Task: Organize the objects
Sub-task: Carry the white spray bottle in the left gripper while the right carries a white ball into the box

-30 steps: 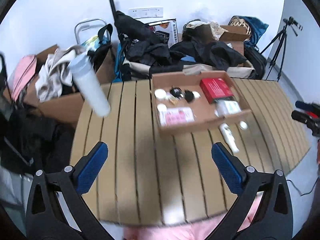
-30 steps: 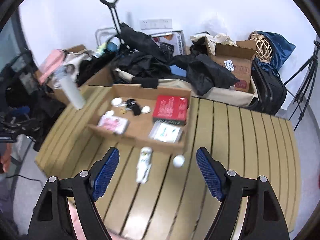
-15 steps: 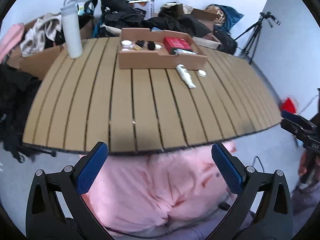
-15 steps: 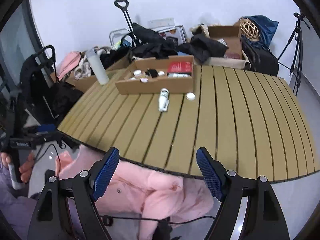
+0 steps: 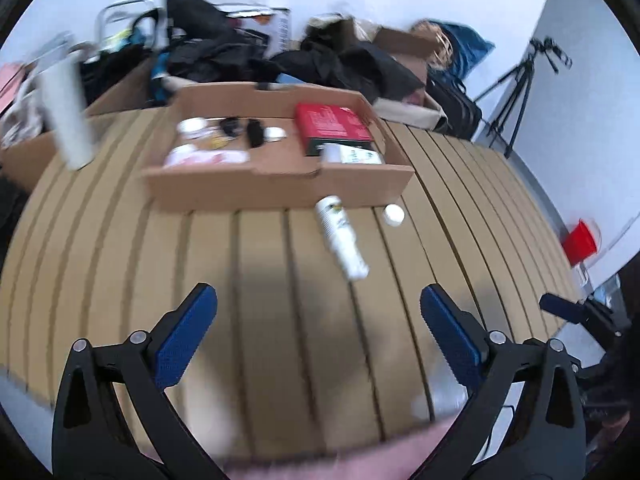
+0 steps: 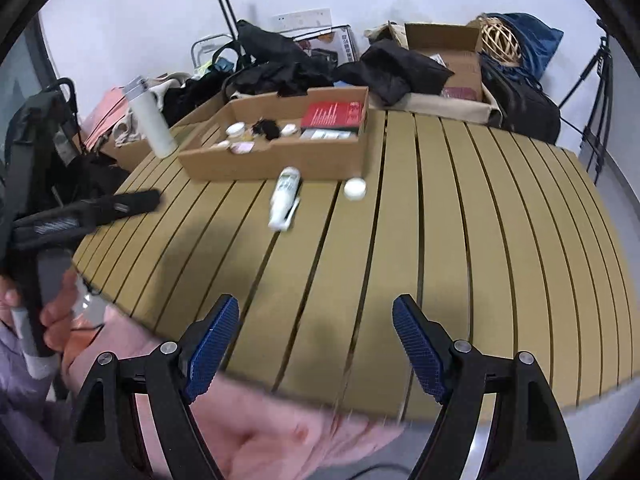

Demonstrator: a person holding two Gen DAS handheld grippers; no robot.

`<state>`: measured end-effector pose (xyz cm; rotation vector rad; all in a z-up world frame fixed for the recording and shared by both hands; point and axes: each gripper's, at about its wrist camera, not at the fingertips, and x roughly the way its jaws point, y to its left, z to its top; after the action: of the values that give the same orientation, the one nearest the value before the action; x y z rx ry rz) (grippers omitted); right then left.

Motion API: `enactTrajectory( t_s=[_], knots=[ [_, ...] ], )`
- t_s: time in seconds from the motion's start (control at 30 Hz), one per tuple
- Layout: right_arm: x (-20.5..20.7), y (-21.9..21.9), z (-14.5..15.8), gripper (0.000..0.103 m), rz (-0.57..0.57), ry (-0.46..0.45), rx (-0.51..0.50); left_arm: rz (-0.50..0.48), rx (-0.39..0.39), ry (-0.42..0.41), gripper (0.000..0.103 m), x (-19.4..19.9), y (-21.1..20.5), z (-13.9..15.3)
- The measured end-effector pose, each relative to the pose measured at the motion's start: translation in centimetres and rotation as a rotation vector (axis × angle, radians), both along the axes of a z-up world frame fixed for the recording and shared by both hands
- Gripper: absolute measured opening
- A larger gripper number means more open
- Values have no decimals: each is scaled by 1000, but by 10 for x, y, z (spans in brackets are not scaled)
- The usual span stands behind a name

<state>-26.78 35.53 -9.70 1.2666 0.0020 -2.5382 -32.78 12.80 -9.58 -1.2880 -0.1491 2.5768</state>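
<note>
A white bottle (image 5: pixel 342 238) (image 6: pixel 284 198) lies on the slatted wooden table (image 5: pixel 280 340), just in front of a shallow cardboard tray (image 5: pixel 280 188) (image 6: pixel 272 162). A small white round lid (image 5: pixel 393 214) (image 6: pixel 355 189) sits beside the bottle. The tray holds a red box (image 5: pixel 332 122), a pink packet and several small jars. My left gripper (image 5: pixel 318 300) hovers over the near table with its jaws closing and nothing between them. My right gripper (image 6: pixel 316 308) is open and empty above the table's near edge, well short of the bottle.
A tall white flask (image 5: pixel 68 116) (image 6: pixel 150 120) stands at the table's far left. Black bags, cardboard boxes and a tripod (image 5: pixel 516 92) crowd the floor behind the table. A red cup (image 5: pixel 582 240) is off to the right. Pink cloth (image 6: pixel 260 432) shows below the near edge.
Both grippers have come forward and lower from beyond the table's near edge, so the bottle and tray look closer. Nothing on the table has moved.
</note>
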Motion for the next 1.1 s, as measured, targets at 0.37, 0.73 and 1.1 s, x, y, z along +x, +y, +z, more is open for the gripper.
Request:
enactTrajectory(
  t_s=[0.37,0.73,1.1],
  knots=[
    [-139,-10,-64,66,57,41,43,-41,-107,-78,42,-109,62,-88],
    [-193,-28,-108,32,98,-4,79,-52,-108,-41,24,-103,59,-92],
    [-90,-17,-45,31,67,59,55,-54,-33,-21,24,16,8,-14]
  ],
)
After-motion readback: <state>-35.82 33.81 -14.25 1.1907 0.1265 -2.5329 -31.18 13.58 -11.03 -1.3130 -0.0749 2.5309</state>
